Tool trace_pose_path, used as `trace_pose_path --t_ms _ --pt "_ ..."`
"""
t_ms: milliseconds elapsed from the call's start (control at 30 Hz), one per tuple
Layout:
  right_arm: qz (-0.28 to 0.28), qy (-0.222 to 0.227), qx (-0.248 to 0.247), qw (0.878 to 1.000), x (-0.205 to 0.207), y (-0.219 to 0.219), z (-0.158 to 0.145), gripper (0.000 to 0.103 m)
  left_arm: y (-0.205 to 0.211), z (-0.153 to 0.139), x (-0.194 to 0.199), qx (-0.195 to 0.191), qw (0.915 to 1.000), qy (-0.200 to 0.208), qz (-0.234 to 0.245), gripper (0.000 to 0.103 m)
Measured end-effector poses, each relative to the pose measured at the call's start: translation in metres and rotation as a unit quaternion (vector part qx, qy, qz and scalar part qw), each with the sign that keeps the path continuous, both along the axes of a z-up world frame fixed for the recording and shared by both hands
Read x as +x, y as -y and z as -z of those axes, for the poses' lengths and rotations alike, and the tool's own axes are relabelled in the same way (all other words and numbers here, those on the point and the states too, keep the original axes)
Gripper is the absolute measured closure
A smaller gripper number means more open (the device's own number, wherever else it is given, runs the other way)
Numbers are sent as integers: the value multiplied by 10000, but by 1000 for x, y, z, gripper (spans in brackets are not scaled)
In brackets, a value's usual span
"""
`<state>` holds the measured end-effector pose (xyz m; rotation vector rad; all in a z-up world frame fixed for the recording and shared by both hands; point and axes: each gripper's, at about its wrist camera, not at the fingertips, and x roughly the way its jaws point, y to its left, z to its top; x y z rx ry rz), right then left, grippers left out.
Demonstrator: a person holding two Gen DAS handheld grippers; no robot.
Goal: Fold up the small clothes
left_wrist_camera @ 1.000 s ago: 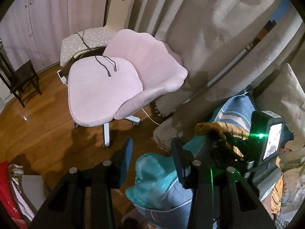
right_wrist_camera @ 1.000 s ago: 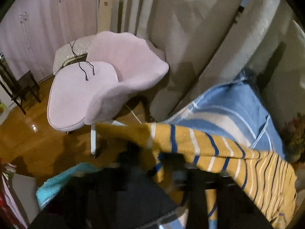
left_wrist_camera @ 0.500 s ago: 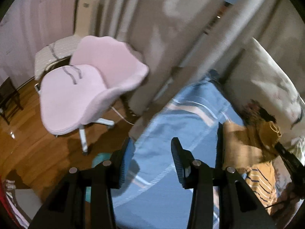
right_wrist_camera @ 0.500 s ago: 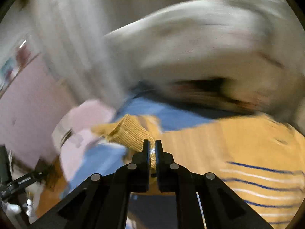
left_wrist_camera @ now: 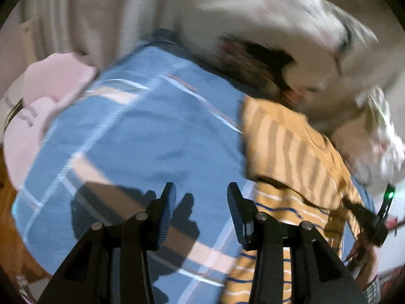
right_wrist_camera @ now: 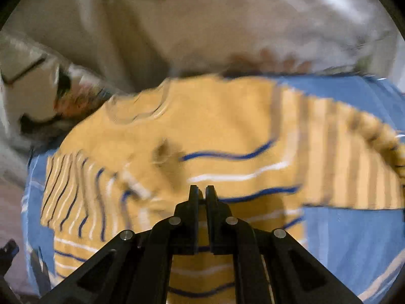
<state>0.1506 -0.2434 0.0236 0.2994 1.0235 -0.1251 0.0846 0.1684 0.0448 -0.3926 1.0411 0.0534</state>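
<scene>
A small mustard-yellow sweater with blue and white stripes lies spread on the blue plaid bed cover. It also shows in the left wrist view, at the right of the bed cover. My right gripper is shut just above the sweater's lower middle; nothing shows between its tips. My left gripper is open and empty above bare bed cover, left of the sweater. The right gripper's body shows at the far right of the left wrist view. Both views are blurred.
White pillows lie beyond the sweater at the head of the bed and also show in the left wrist view. A pink chair stands off the bed's left side. Pale curtains hang behind.
Both grippers swung from facing the chair to over the bed. The sweater, held up bunched in the right gripper before, now lies spread flat. The left gripper stayed open.
</scene>
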Motion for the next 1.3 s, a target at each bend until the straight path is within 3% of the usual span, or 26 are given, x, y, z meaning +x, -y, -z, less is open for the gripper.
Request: trace_pose_path --t_ms 100,200,300,367,467,567,633,700,800,1000,1067,1100,1300 --pt "263 409 57 9988 -14 16 -25 96 47 3 16 35 9988 40 490 62" --pt "-207 575 599 9963 -8 6 -32 96 88 12 37 43 9961 114 871 62" --pt "-965 374 1232 9870 15 -22 -16 96 109 31 60 -103 9949 -48 1006 62" --pt "-1122 21 1257 9857 33 -33 10 96 115 49 76 -130 9946 -271 993 62" --pt "-553 -173 636 9963 46 -19 33 100 123 68 86 103 9938 -480 995 62" --pt "139 -3 657 9977 38 15 27 98 127 64 85 318 9923 -430 1117 62" --pt "519 213 550 9969 20 40 8 87 127 59 82 345 9926 -435 1078 62" --pt "743 371 1000 9915 -11 74 -8 72 126 49 75 354 9930 -402 1057 62" --pt "979 472 1193 9869 -59 117 -17 70 128 25 55 383 9929 -159 1116 62" --pt "1716 554 347 9830 -187 220 -38 67 151 -4 15 200 9927 108 1183 54" --pt "1937 538 33 9796 -216 243 -44 47 162 -5 7 136 9927 109 1192 54" --pt "2034 505 -179 9776 -228 252 -43 43 168 -4 5 108 9927 102 1195 54" --pt "2033 176 -435 9780 -244 287 -10 40 197 1 -8 101 9915 -108 1289 54"
